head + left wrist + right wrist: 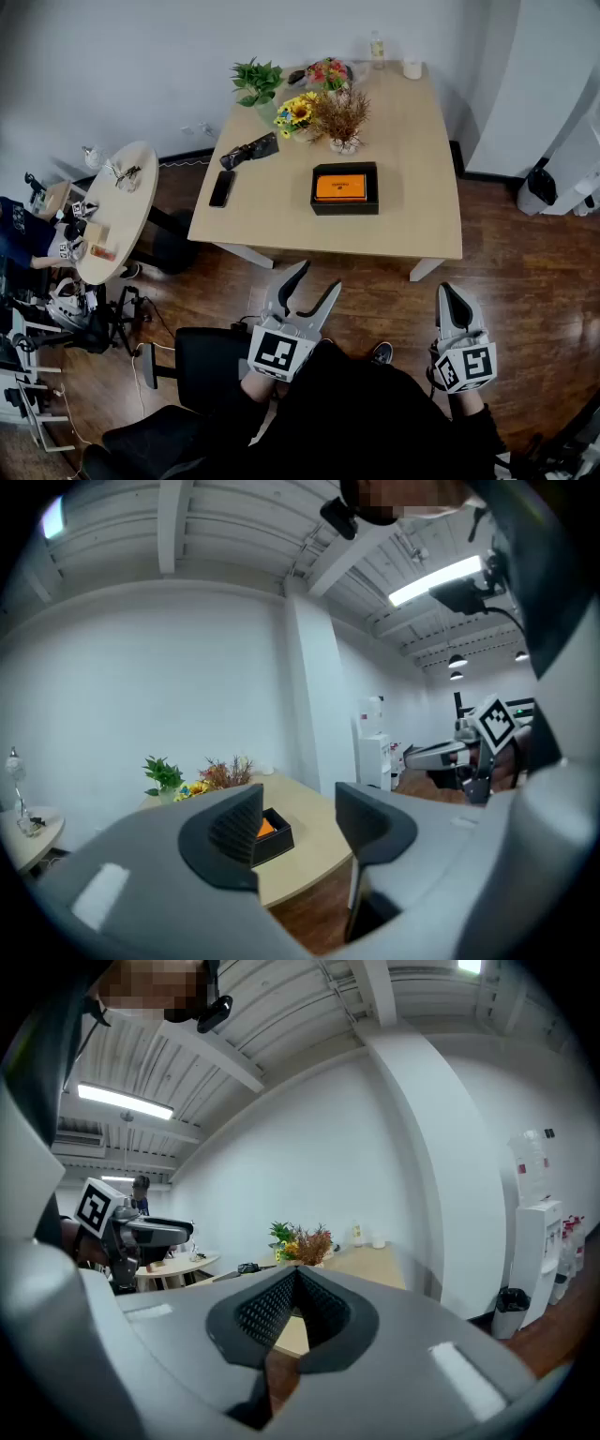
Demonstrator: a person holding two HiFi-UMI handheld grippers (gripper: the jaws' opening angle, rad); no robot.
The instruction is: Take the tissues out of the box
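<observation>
Box [320, 207] on table [412, 169], left gripper [319, 275] jaws apart, empty, right gripper [448, 295] jaws together, both short of its edge

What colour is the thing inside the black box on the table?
Orange. The tissue pack shows best in the head view.

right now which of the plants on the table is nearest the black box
The dried brown bouquet, right behind the black square box; the yellow sunflowers and green leafy plant stand farther left.
</observation>
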